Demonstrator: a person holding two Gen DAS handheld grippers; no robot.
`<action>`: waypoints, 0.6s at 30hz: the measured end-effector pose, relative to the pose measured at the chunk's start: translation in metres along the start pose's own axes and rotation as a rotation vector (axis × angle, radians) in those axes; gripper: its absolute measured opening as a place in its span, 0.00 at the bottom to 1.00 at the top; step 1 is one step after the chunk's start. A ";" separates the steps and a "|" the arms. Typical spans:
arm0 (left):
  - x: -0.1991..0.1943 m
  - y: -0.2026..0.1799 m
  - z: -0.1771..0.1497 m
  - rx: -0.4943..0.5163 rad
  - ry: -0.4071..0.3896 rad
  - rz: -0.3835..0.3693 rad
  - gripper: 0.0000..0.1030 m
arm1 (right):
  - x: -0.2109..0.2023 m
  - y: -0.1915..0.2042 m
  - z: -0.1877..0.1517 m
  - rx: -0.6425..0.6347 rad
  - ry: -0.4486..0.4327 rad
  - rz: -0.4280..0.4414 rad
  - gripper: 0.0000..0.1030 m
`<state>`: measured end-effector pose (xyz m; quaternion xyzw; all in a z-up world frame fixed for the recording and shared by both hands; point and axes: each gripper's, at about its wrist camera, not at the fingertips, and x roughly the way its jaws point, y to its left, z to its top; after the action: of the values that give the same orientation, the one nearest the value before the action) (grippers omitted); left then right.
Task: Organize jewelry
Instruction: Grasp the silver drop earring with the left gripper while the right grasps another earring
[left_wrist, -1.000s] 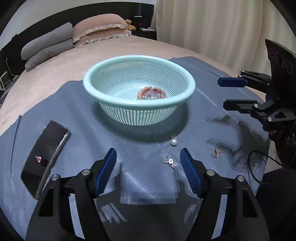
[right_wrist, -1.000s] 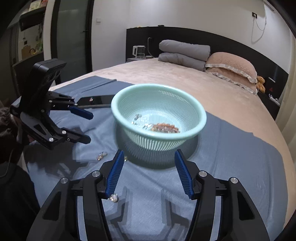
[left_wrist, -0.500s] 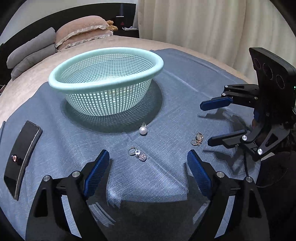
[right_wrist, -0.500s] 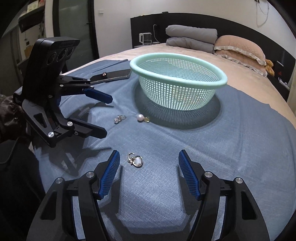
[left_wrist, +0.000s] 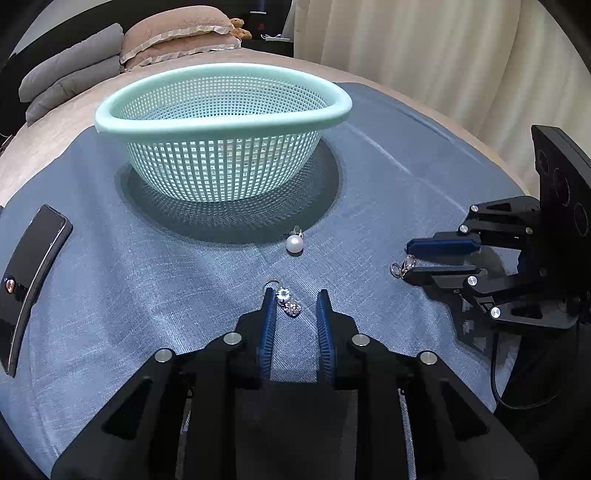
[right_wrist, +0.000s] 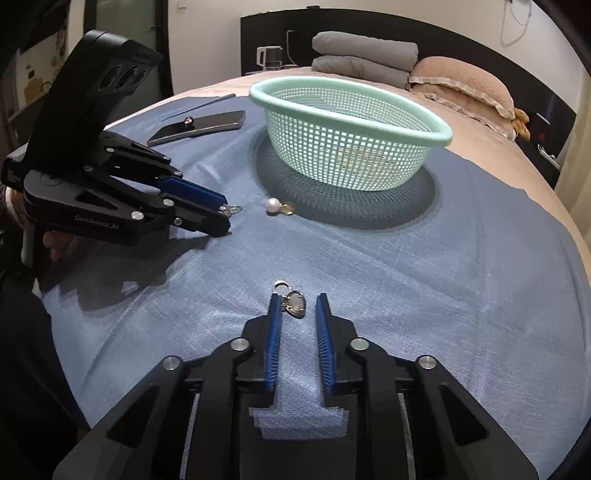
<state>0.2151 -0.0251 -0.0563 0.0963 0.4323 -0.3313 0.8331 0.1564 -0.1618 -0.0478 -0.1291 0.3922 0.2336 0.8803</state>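
Observation:
A mint mesh basket stands on a blue cloth. A pearl earring lies in front of it. My left gripper is low on the cloth, jaws partly closed around a crystal earring, with a gap on each side. My right gripper sits the same way around an oval pendant earring. That earring also shows in the left wrist view, at the right gripper's tips.
A black phone with a small bead on it lies at the cloth's left side. Pillows and folded grey bedding are at the head of the bed. Curtains hang beyond.
Both grippers have come down to the cloth and narrowed their jaws, the left around the crystal earring and the right around the oval pendant earring.

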 end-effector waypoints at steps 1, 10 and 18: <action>0.000 -0.002 -0.001 -0.001 0.003 0.002 0.15 | -0.001 0.003 0.000 -0.002 -0.001 -0.014 0.11; -0.018 0.002 -0.009 -0.056 0.008 -0.012 0.08 | -0.020 -0.003 -0.012 0.036 -0.011 -0.026 0.04; -0.046 0.006 -0.014 -0.083 -0.035 -0.007 0.08 | -0.047 -0.023 -0.018 0.129 -0.073 -0.013 0.04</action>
<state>0.1906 0.0070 -0.0298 0.0544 0.4314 -0.3179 0.8426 0.1293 -0.2032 -0.0236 -0.0662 0.3732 0.2068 0.9020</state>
